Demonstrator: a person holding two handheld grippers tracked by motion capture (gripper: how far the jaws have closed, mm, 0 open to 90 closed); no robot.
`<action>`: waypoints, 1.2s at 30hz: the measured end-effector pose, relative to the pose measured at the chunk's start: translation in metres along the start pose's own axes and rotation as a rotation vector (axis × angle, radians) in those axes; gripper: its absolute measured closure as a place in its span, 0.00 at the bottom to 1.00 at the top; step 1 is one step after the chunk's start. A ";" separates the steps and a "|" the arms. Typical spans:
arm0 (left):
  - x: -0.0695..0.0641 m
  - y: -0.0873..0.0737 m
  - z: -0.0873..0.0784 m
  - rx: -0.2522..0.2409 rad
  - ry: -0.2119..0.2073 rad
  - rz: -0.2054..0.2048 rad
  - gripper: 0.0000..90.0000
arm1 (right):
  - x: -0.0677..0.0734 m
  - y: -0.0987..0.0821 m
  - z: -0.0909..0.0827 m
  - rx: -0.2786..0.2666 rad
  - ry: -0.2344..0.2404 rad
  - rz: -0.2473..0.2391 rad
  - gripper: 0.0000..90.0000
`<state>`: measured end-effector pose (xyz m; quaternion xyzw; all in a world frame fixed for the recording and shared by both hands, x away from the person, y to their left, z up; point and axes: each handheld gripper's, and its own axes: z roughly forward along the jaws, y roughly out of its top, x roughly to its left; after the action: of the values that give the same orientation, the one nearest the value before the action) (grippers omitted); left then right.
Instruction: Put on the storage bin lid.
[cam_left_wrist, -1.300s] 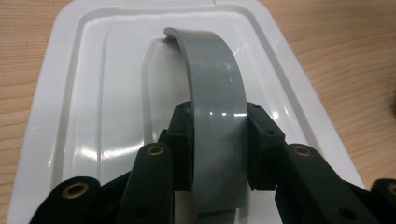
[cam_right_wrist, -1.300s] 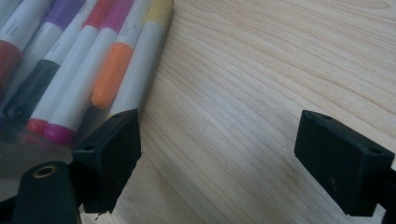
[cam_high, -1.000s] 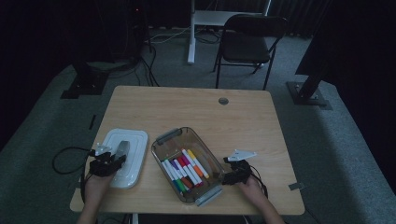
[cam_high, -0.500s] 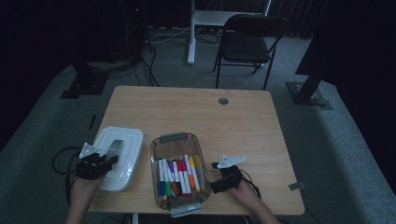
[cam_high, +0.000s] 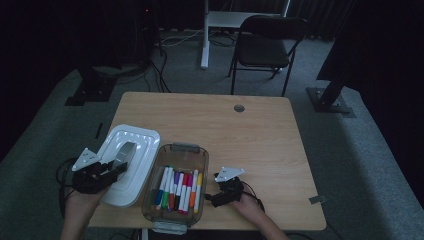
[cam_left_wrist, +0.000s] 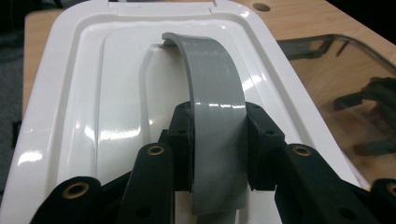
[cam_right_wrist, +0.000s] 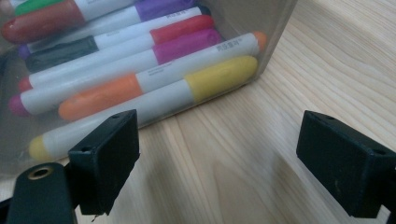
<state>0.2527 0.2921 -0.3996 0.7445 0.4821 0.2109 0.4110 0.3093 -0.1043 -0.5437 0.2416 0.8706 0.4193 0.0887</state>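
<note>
- Dim room, dark carpet, with a wooden table (cam_high: 260, 135) in the middle of the high view and a folding chair (cam_high: 264, 47) at the upper centre beyond it.
- Left gripper (cam_high: 116, 171), at the lower left of the high view, is clamped on the grey arched handle (cam_left_wrist: 215, 112) of a white lid (cam_high: 131, 165); in the left gripper view both pads press the handle's sides at the lower centre.
- That lid sits tilted at the table's left edge, just beside a clear container (cam_high: 176, 187).
- Right gripper (cam_high: 214, 199), at the lower centre-right, rests low on the table with its jaws spread wide and nothing between them.
- Coloured markers (cam_right_wrist: 140, 70) lie side by side inside the container, filling the upper left of the right gripper view.
</note>
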 end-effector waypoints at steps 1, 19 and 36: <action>-0.002 0.003 -0.002 -0.001 -0.001 0.012 0.76 | 0.001 0.001 0.002 -0.003 -0.001 -0.001 0.14; -0.023 0.006 -0.005 0.021 -0.089 0.076 0.76 | 0.035 0.034 0.045 0.013 0.036 -0.049 0.14; -0.040 0.007 0.007 0.061 -0.226 0.139 0.76 | 0.035 0.041 0.045 -0.032 0.061 -0.029 0.13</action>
<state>0.2432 0.2520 -0.3944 0.8072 0.3860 0.1388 0.4244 0.3088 -0.0339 -0.5384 0.2147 0.8696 0.4388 0.0720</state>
